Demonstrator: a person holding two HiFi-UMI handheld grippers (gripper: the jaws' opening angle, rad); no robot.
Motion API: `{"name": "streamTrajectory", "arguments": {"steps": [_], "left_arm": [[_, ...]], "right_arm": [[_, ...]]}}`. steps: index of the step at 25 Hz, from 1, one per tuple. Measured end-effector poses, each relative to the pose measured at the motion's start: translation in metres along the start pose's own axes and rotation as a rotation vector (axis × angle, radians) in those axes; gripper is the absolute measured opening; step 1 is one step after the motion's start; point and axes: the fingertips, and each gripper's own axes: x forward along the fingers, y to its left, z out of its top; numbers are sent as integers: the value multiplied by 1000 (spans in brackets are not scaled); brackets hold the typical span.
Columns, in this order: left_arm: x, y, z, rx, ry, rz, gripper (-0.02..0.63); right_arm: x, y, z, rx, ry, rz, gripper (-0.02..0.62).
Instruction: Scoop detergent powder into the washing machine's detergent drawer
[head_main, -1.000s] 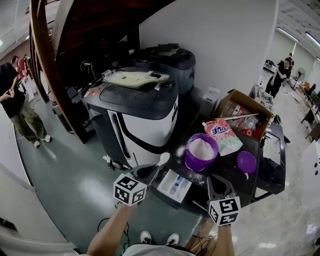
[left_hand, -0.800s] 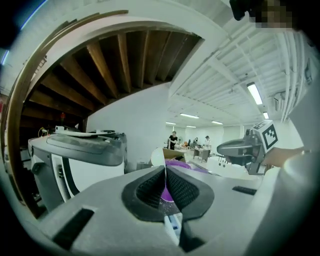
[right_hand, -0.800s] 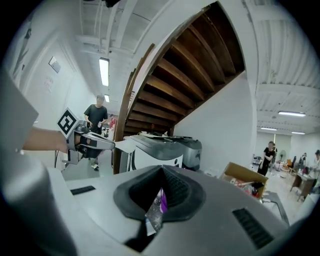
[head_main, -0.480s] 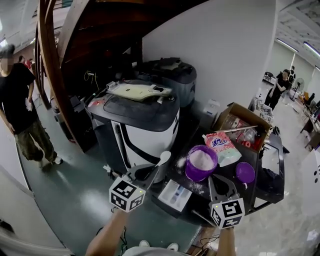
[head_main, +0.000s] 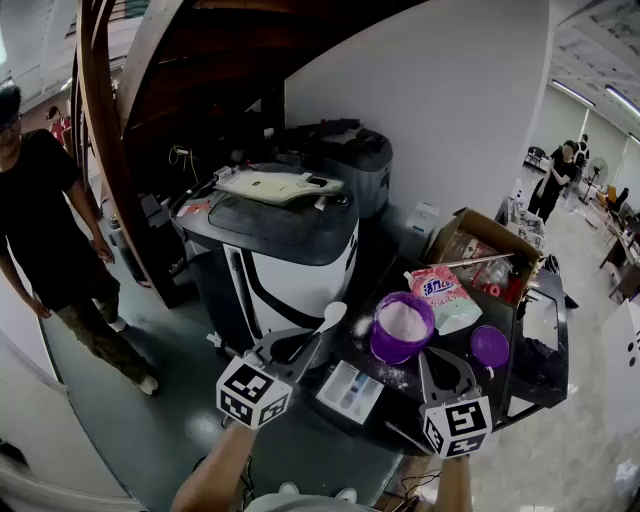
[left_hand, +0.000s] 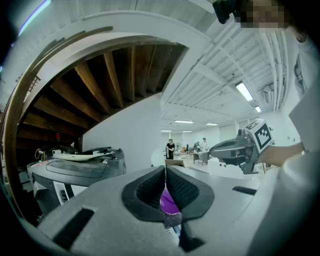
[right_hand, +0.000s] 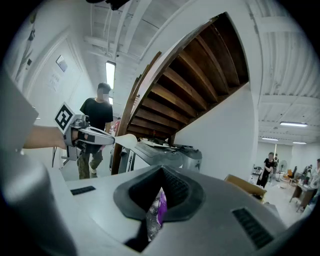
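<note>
Far left, a person has walked closer since a sec ago, well away from both tongs. The washing machine stands past the left tongs. Those tongs are shut tight on a white spoon. Its round end pokes out in front of them & has hardly moved. Can't tell if there's powder on it. The drawer lies on the worktop between the two tongs, just right of the left ones. The purple tub of powder sits past the drawer, ahead of the right tongs, w/ its lid & the detergent bag near. The right tongs' tips meet w/ nothing in them. Both tongs stayed about where they were, so prob. no scoop is going yet. The spoon likely has to dip in the tub next.
</note>
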Motion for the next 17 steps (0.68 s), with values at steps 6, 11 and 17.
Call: {"name": "streamTrajectory", "arguments": {"steps": [6,11,17], "left_arm": [[-2,-7,-2,7,-4,-11,14],[-3,-15,-2,12,1,-21,14],[-3,-21,-4,16,5,-34,14]], "right_arm": [[-5,2,-4,4,1,-5,-3],[-10,2,-6,8,3,-10,-3],[-14,1,-10,13,12,-17,-3]]}}
